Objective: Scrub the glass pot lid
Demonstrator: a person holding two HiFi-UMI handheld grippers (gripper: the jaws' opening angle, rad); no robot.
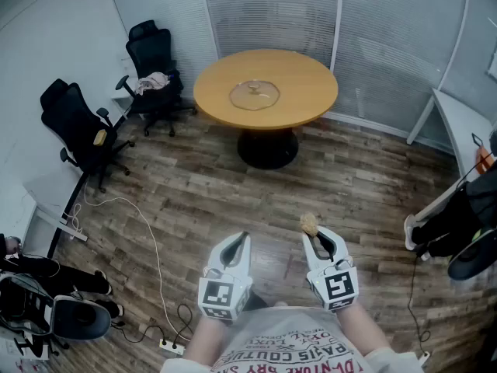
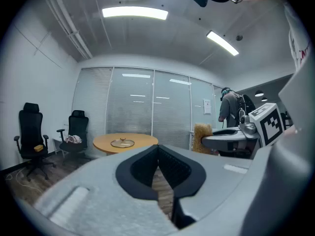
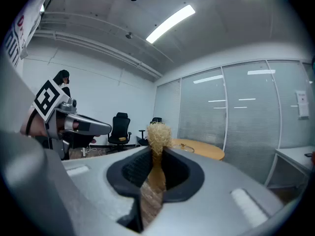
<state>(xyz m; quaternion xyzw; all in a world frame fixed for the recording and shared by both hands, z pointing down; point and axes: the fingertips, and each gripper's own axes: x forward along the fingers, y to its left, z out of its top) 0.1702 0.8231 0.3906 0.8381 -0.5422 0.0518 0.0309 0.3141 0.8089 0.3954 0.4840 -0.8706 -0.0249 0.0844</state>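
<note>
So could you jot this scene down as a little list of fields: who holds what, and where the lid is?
Place: office room with a wood floor
Glass pot lid: lying on the round table, far ahead of the person, nothing touching it
Right gripper: jaws closed on a straw-coloured scrubber
Left gripper: jaws together, nothing between them
Office chairs: two black ones, left of the table
Scrubbing: not yet begun

We note: round wooden table (image 1: 311, 90) by blinds (image 1: 272, 14); black chair (image 1: 80, 127) at left wall, second chair (image 1: 153, 53) holding cloth (image 1: 151, 81); white cable (image 1: 156, 251) across floor (image 1: 233, 196).
</note>
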